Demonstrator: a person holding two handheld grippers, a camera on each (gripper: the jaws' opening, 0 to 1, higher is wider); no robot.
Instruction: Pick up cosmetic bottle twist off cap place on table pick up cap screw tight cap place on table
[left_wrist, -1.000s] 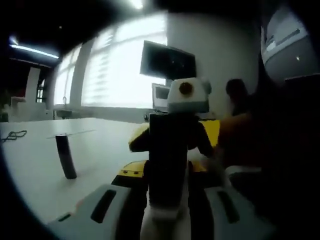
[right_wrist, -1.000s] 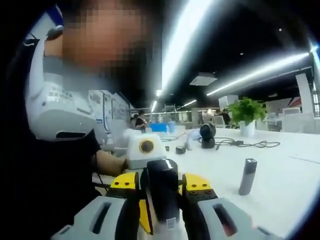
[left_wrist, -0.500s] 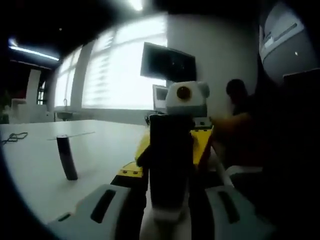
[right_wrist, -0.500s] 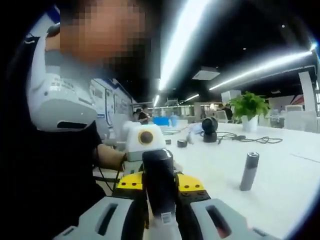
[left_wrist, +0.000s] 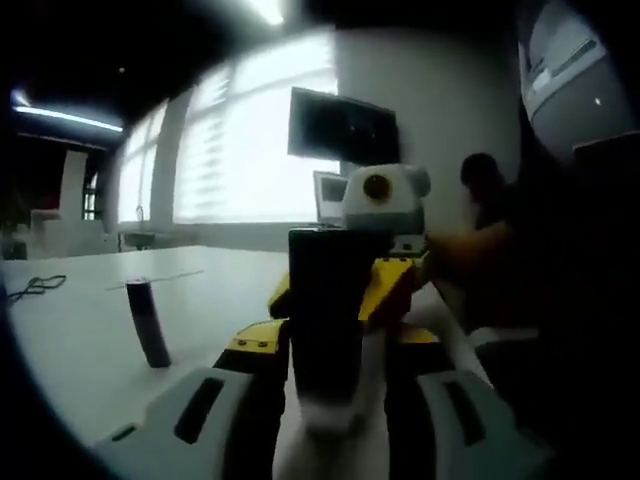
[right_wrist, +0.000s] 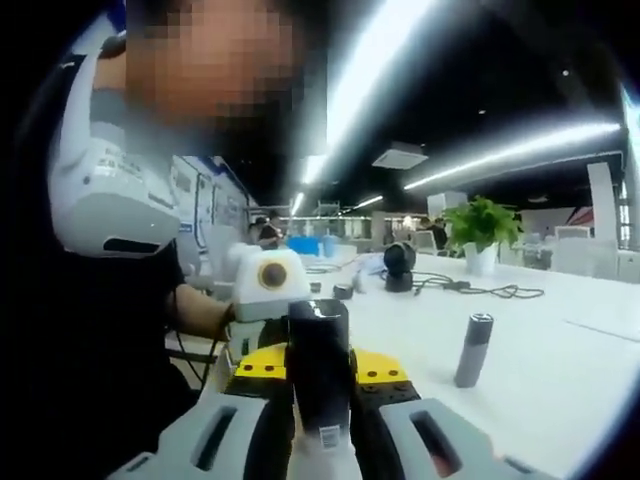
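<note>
The person is holding the cosmetic bottle (left_wrist: 327, 330) horizontally above the white table (left_wrist: 80, 340), one end in each tool, presumably so that one end can be turned against the other at the cap joint. The left gripper (left_wrist: 325, 420) is clamping one end between nearly closed jaws, and the right gripper (right_wrist: 320, 440) is clamping the opposite end likewise. A second cylinder (right_wrist: 472, 350) is standing upright on the table, well apart.

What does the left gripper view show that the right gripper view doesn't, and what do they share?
Left gripper view alone: bright windows and a dark monitor. Right gripper view alone: a potted plant, cables, ceiling light strips. Both: the dark bottle held between the two grippers, and a slim cylinder standing apart on the white table.
</note>
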